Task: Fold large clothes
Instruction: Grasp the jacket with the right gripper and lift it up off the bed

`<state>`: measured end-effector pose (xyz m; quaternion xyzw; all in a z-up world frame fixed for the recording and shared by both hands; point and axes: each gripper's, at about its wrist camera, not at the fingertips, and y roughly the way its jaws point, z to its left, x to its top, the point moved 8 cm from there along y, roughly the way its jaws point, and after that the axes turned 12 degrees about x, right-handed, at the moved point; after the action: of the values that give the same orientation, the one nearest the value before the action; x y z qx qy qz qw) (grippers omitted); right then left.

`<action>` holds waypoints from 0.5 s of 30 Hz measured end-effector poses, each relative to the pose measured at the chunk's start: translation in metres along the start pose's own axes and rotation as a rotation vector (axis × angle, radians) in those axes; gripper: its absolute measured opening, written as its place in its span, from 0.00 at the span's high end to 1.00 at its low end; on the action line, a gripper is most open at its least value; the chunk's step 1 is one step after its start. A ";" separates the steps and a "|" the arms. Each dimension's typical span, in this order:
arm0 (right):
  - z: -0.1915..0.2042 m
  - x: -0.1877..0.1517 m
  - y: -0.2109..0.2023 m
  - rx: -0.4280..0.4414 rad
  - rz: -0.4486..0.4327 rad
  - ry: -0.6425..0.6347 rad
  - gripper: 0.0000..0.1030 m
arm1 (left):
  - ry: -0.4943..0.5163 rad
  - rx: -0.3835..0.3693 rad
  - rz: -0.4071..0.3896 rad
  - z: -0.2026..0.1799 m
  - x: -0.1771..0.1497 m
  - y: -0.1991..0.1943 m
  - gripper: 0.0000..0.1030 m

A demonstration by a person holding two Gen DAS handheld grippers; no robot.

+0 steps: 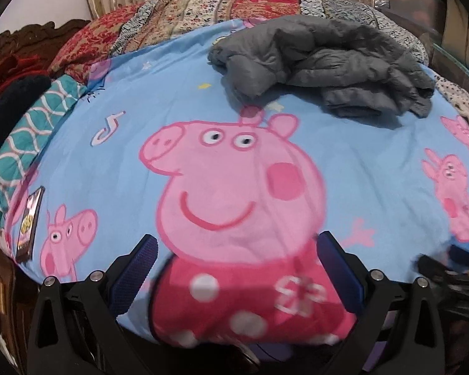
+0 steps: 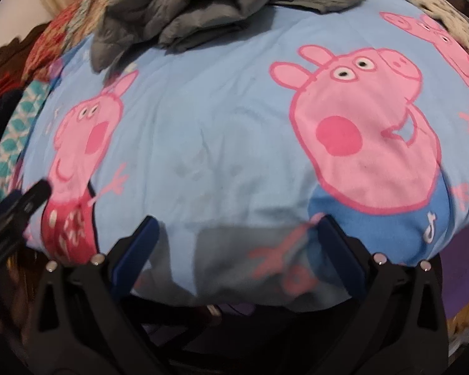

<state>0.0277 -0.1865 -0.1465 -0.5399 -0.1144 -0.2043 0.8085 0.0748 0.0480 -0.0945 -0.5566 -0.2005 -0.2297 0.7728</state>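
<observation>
Hovering at the bed's near edge, my left gripper (image 1: 236, 268) and right gripper (image 2: 237, 250) gape empty; the crumpled grey puffer jacket (image 1: 322, 68) lies toward the far edge of the pig-print bedsheet (image 1: 375, 162), beside patchwork quilts (image 1: 178, 22).

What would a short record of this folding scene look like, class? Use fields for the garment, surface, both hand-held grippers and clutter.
garment: grey puffy jacket, crumpled, unfolded, at the far side of the bed
surface: blue cartoon-pig bedsheet
left hand-held gripper: open, over the near edge, holding nothing
right hand-held gripper: open, over the near edge, holding nothing
clutter: patchwork quilt behind the jacket; teal patterned cloth at the left
</observation>
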 end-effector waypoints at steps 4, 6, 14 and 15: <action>0.028 0.056 -0.025 -0.102 -0.143 -0.280 0.11 | -0.058 -0.013 -0.002 0.024 0.004 0.016 0.08; 0.048 0.098 -0.029 -0.172 -0.217 -0.466 0.11 | -0.101 -0.025 -0.040 0.038 0.010 0.015 0.08; 0.040 0.217 0.054 -0.467 -0.159 -0.800 0.11 | -0.035 0.102 -0.193 0.073 0.045 0.009 0.08; 0.045 0.224 0.060 -0.467 -0.158 -0.822 0.11 | -0.016 0.115 -0.211 0.074 0.048 0.008 0.08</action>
<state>0.2562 -0.1717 -0.0878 -0.7328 -0.4163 -0.0549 0.5355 0.1145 0.1143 -0.0507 -0.4892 -0.2768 -0.2933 0.7733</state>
